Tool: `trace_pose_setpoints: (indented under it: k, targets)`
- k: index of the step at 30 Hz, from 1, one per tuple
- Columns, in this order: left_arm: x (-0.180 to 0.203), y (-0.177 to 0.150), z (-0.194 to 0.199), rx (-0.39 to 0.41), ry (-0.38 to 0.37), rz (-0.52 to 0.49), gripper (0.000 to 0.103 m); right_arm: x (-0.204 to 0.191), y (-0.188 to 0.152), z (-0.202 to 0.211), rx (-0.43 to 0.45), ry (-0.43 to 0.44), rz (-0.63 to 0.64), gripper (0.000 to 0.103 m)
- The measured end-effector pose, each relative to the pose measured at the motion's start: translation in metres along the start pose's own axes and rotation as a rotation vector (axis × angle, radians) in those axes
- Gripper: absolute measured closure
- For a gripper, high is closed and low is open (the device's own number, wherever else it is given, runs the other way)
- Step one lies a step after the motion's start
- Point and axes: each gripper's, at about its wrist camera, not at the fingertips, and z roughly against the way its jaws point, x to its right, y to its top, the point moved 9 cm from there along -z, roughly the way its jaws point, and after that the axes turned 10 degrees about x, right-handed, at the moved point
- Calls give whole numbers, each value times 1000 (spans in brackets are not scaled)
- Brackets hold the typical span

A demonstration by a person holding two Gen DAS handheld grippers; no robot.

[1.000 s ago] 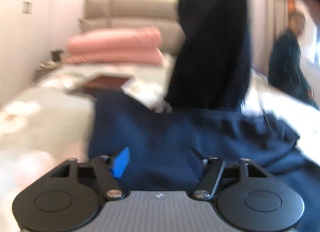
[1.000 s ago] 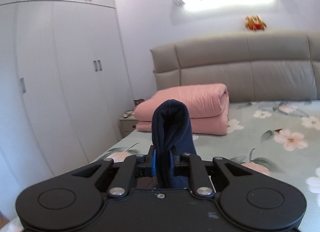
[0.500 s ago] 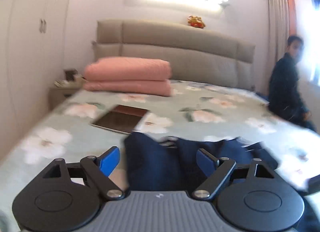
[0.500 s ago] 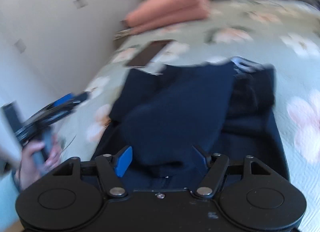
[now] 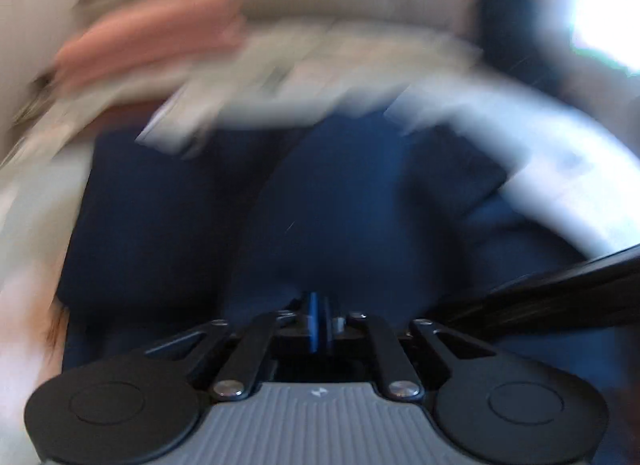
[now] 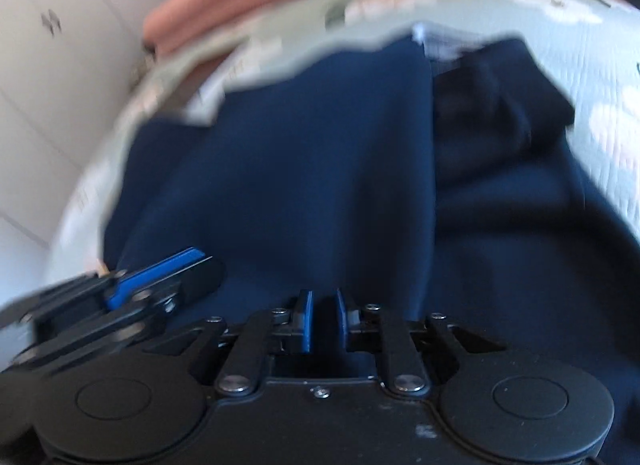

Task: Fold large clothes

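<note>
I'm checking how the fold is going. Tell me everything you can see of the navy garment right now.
The navy garment is dark blue, soft-looking cloth lying spread on the floral bedspread, one smoother panel folded over a rumpled darker part at its right. A pale label shows at its far edge. The right gripper pinches a fold at the near edge; the left gripper, shut, is low over the cloth beside it.

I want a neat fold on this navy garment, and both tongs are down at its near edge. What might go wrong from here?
1. The left tongs look shut with no visible cloth between them, so a lift may leave that side of the navy blue fabric garment behind.
2. The right tongs pinch only a narrow bit, which might slip.
3. The garment's far right part is bunched; folding now could trap wrinkles.
</note>
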Motion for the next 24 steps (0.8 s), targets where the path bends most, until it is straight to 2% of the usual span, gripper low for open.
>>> trace_pose_setpoints:
  k: [1, 2, 4, 7, 10, 12, 15, 17, 18, 19, 20, 24]
  targets:
    - [-6, -1, 5, 27, -30, 52, 99, 0, -3, 6, -1, 12, -2, 86]
    - [-10, -1, 10, 18, -42, 77, 99, -1, -5, 13, 0, 12, 4, 86]
    - [-13, 2, 23, 18, -37, 79, 98, -2, -6, 31, 16, 4, 29, 85]
    - [-9, 11, 51, 67, -83, 131, 93, -18, 2, 59, 96, -18, 124, 80]
    - [-14, -9, 58, -3, -2, 128, 93, -41, 5, 70, 152, -72, 291, 80]
    - [-20, -26, 64, -51, 25, 168, 93, -48, -5, 58, 116, -99, 372, 80]
    - [-25, -43, 80, -56, 4, 241, 93, -33, -29, 34, -8, -108, 338, 80]
    - [-28, -48, 94, -34, -8, 257, 93, -32, -30, 39, -4, -81, 366, 79]
    - [-30, -50, 103, -21, -6, 265, 93, -31, -30, 40, -26, -71, 367, 76]
    - [-32, -53, 110, -18, -4, 274, 93, -28, -33, 43, -53, -61, 358, 63]
    - [-35, -55, 117, -22, -3, 281, 93, -24, -36, 48, -73, -48, 342, 57]
    - [-42, -64, 143, -62, 20, 285, 92, 3, -56, 79, -110, -27, 280, 57]
